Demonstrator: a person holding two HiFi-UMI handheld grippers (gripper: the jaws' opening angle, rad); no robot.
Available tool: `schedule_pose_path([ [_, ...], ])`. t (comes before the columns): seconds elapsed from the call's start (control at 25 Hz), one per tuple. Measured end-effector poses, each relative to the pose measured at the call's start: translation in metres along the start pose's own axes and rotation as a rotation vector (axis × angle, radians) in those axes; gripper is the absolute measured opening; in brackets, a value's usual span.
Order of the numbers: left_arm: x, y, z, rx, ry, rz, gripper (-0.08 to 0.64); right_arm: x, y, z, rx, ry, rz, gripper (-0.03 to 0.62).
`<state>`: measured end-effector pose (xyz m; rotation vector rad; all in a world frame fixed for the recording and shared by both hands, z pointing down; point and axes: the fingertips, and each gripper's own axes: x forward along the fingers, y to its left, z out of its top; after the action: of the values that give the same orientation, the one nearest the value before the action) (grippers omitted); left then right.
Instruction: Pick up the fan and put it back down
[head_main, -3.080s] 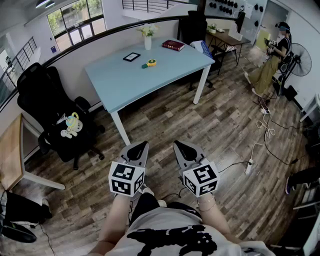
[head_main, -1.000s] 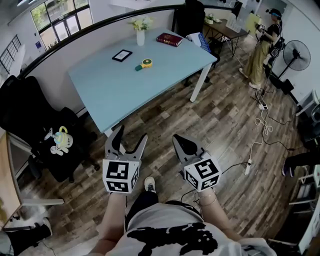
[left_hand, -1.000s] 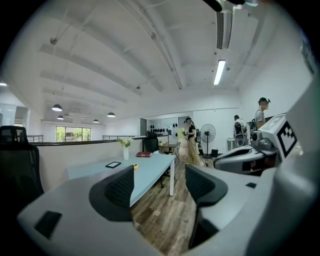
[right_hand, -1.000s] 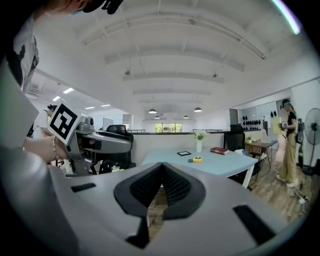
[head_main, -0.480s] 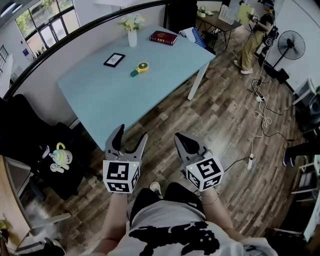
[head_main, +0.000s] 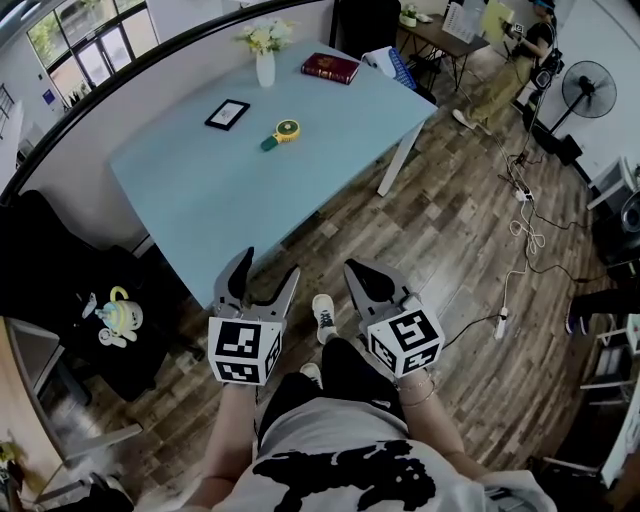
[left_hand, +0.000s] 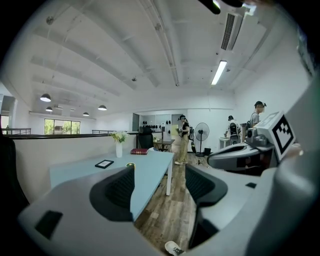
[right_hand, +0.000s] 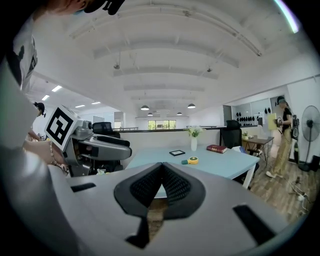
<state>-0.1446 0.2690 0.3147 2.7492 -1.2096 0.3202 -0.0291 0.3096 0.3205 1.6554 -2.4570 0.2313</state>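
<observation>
The small handheld fan (head_main: 282, 131) lies flat on the pale blue table (head_main: 200, 200) in the upper left of the head view. It has a round yellow head and a short green handle. It sits towards the far half of the smooth top, well apart from both grippers. Near it lie a flat black-framed rectangle (head_main: 228, 114), a white vase of pale flowers (head_main: 264, 62) and a dark red book (head_main: 330, 68).

Both grippers hover low in the frame, over the wood-plank floor (head_main: 450, 230) and short of the table's near edge. The left gripper (head_main: 266, 272) has its two grey, pointed jaws spread wide. Its own view shows ribbed black pads with only table and floor between them. The right gripper (head_main: 358, 272) has its jaws pressed together at the tips, and the ribbed pads meet in a narrow wedge with nothing clamped between. Each carries a white cube printed with black square markers.

At the left edge stands a black padded office chair (head_main: 60, 270).
</observation>
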Motion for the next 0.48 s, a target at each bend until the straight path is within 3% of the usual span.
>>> schedule_pose_path([
  [0.48, 0.084, 0.043, 0.033, 0.057, 0.020, 0.033, 0.316, 0.094, -0.062, 0.033, -0.008, -0.038, 0.079, 0.003],
])
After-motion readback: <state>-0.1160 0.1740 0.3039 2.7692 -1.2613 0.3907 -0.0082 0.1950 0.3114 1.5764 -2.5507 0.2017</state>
